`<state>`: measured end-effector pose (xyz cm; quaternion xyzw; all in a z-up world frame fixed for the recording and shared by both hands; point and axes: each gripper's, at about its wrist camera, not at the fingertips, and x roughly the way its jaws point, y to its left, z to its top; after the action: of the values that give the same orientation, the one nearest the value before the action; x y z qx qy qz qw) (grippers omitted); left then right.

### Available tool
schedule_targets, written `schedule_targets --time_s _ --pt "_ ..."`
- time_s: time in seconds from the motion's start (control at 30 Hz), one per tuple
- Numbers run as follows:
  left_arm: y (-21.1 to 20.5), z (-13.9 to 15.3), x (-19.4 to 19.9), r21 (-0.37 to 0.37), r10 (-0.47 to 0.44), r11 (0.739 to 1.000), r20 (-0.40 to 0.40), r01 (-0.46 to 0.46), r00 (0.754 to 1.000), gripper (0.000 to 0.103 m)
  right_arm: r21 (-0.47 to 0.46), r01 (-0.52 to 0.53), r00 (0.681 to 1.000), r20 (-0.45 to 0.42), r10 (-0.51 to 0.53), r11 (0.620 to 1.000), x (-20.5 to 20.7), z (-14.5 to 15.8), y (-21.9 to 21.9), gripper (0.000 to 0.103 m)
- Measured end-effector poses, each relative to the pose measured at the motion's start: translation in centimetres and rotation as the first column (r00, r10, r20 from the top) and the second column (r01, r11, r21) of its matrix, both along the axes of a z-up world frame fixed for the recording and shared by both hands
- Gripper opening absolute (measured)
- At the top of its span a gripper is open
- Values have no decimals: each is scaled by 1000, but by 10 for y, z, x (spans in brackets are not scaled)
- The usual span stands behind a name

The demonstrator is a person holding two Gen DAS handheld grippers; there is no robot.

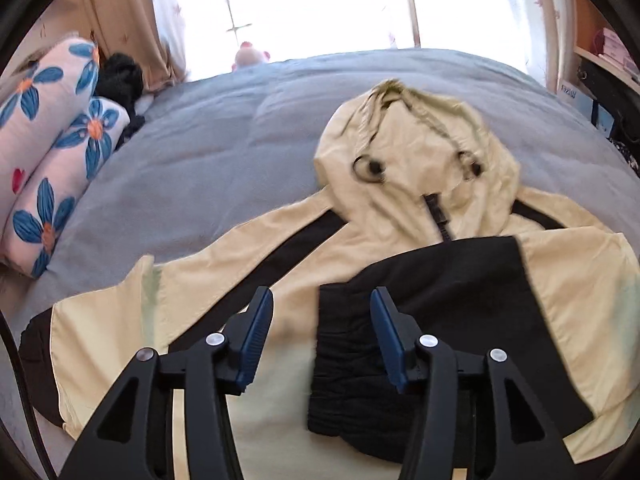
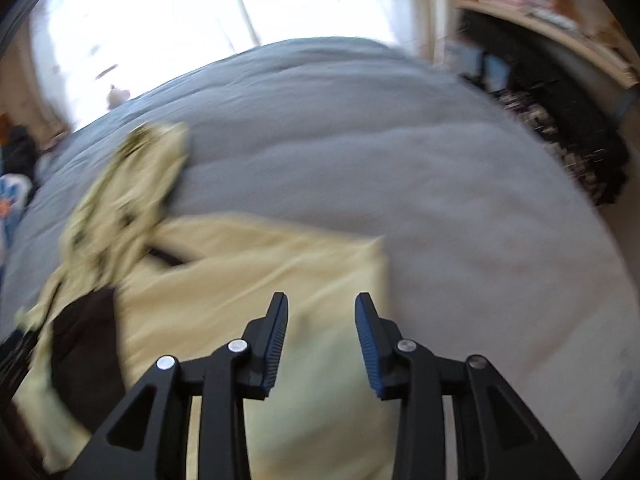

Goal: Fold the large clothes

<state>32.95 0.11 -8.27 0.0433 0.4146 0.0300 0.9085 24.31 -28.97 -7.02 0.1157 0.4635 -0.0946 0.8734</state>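
Left gripper (image 1: pixel 322 300) hung over the jacket (image 1: pixel 400 232), pointed forward and down toward the bed (image 1: pixel 224 132). Its jaws stood wide apart with nothing between them; the left blue pad (image 1: pixel 256 336) was over cream cloth, the right one over the edge of the black sleeve (image 1: pixel 424 304).

The jacket lay front up on the grey bed, cream with black panels. Hood (image 1: pixel 416 136) pointed toward the window (image 1: pixel 288 8), zipper (image 1: pixel 438 220) showing at the neck. One sleeve was folded across the chest, its black cuff end lying just below my left gripper. The other sleeve (image 1: pixel 132 300) stretched flat out to the left, ending in a black cuff near the bed's edge.

Right gripper (image 2: pixel 321 312) was also tilted down over the bed, jaws apart and holding nothing. It hovered above the jacket's right side, near the straight cream fold edge (image 2: pixel 380 276), with bare grey cover beyond. That view was smeared with motion blur, so I could not tell whether the fingers touched the cloth.

Floral pillows (image 1: pixel 48 152) were stacked at the bed's left side, a dark bundle (image 1: pixel 120 76) behind them. A pink soft toy (image 1: pixel 248 56) sat past the far edge of the bed, by the window. Shelves (image 2: pixel 552 40) stood to the right.
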Motion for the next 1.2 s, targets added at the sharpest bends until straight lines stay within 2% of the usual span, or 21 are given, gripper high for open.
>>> schedule_targets --time_s 0.13,0.2,0.27,0.33,0.37,0.47,0.5,0.57,0.63,0.7,0.8,0.97,1.2 --pt "-30 -3 -10 -134 -84 988 -28 79 996 49 86 -153 987 -25 156 984 -11 -20 65 35" --pt "-43 -13 -17 -173 -107 980 -51 97 993 49 78 -202 977 -47 206 976 -17 -37 92 35" --pt "-51 -32 -19 -199 -114 976 -111 90 987 49 37 -215 971 -97 218 976 -18 -55 102 35" --pt "-50 -51 -20 -176 -99 982 -167 70 981 49 16 -204 975 -90 204 979 -25 -59 95 32" --pt "-47 -57 -21 -154 -98 985 -166 72 981 51 -14 -186 979 -90 184 982 -29 -58 86 32" --pt "-29 -59 -21 -106 -77 992 -138 63 987 51 -189 -62 994 -105 43 980 -42 -55 45 32" --pt "-22 -59 -21 -120 -82 991 -141 65 987 51 -211 -22 994 -106 0 977 -46 -56 28 32" --pt "-14 -58 -21 -149 -100 986 -142 78 985 50 -181 59 991 -110 -80 982 -57 -58 -11 32" --pt "-15 -57 -22 -139 -113 986 -144 93 983 50 -148 125 984 -111 -142 981 -67 -57 -37 41" --pt "-18 -55 -25 -114 -108 989 -142 92 984 50 -102 158 980 -103 -168 982 -73 -53 -48 41" --pt "-22 -53 -30 -97 -98 992 -142 85 985 50 -96 173 978 -105 -183 980 -78 -49 -50 41" --pt "-21 -41 -40 -91 -93 993 -135 81 986 51 -14 179 980 -86 -180 984 -89 -45 -41 42" --pt "-12 -17 -58 -101 -73 993 -115 62 991 53 -33 158 985 -59 -159 987 -102 -27 -18 43"
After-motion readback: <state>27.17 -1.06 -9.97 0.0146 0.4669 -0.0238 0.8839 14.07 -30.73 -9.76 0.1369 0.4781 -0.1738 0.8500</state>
